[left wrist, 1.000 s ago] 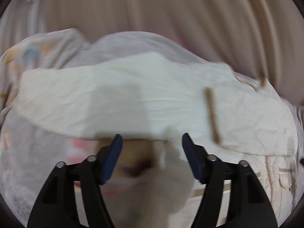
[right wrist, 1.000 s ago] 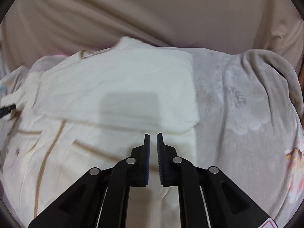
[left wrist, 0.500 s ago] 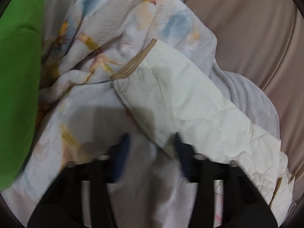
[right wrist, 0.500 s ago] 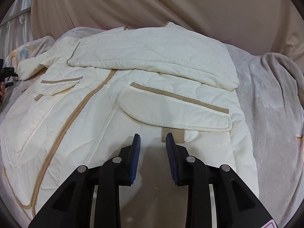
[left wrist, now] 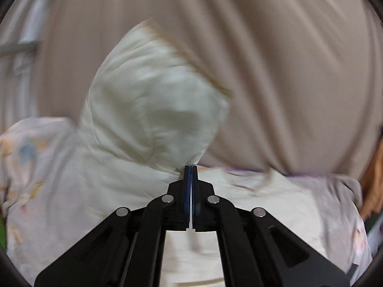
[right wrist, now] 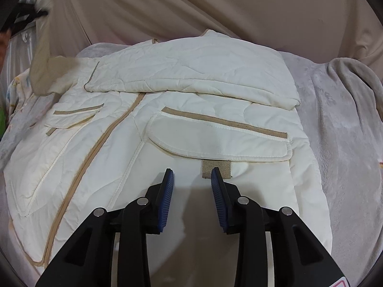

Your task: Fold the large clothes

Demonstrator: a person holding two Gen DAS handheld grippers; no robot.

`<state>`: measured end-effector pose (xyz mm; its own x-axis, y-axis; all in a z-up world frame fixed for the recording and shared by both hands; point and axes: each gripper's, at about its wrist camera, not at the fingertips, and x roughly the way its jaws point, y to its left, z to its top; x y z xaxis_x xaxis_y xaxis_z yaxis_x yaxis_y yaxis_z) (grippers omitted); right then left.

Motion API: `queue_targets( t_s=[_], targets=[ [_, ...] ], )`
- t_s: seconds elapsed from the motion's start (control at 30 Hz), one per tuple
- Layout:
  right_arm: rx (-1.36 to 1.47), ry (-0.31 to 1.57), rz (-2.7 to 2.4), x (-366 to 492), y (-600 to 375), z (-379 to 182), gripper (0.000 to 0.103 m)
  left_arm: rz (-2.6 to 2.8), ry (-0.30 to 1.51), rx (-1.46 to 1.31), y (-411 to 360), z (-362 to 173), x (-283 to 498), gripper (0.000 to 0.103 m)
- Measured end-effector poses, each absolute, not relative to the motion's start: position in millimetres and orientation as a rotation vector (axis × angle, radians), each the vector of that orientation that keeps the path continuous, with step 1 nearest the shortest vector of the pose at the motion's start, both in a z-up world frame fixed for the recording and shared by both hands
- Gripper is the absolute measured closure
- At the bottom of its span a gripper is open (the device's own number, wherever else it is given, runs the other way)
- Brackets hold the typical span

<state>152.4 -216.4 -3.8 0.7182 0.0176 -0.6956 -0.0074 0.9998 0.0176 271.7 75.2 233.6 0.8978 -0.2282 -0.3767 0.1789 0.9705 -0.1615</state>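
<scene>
The left tool (left wrist: 191, 167) is pinching the cream jacket's sleeve (left wrist: 153, 110) and holding it raised, likely to fold it across. The right tool (right wrist: 192, 174) is hovering with jaws apart over the jacket (right wrist: 167, 124), which is lying on the blanket (right wrist: 347, 119).

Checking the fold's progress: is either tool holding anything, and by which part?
The left tool is shut on the cream jacket's sleeve, lifted by its lower edge. The right tool is open, holding nothing.
</scene>
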Motion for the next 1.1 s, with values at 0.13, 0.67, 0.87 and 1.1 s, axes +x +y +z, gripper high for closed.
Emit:
queue_targets(
  t_s=[0.13,0.67,0.87,1.1],
  targets=[
    [0.035,0.762,0.033,150.7,-218.6,-2.8,0.063,-0.377,0.503,0.029,-58.9,196.7,279.9,0.101],
    [0.193,0.69,0.016,156.3,-262.6,36.7,0.044,-0.251,0.683,0.191,4.3,82.3,266.5,0.047],
    [0.307,0.741,-0.015,219.9,-297.9,46.0,0.038,-0.134,0.802,0.047,87.4,55.0,292.1,0.046],
    [0.257,0.845,-0.028,292.3,-280.9,34.5,0.096,-0.063,0.821,-0.125,125.7,43.8,324.0,0.046]
  ],
)
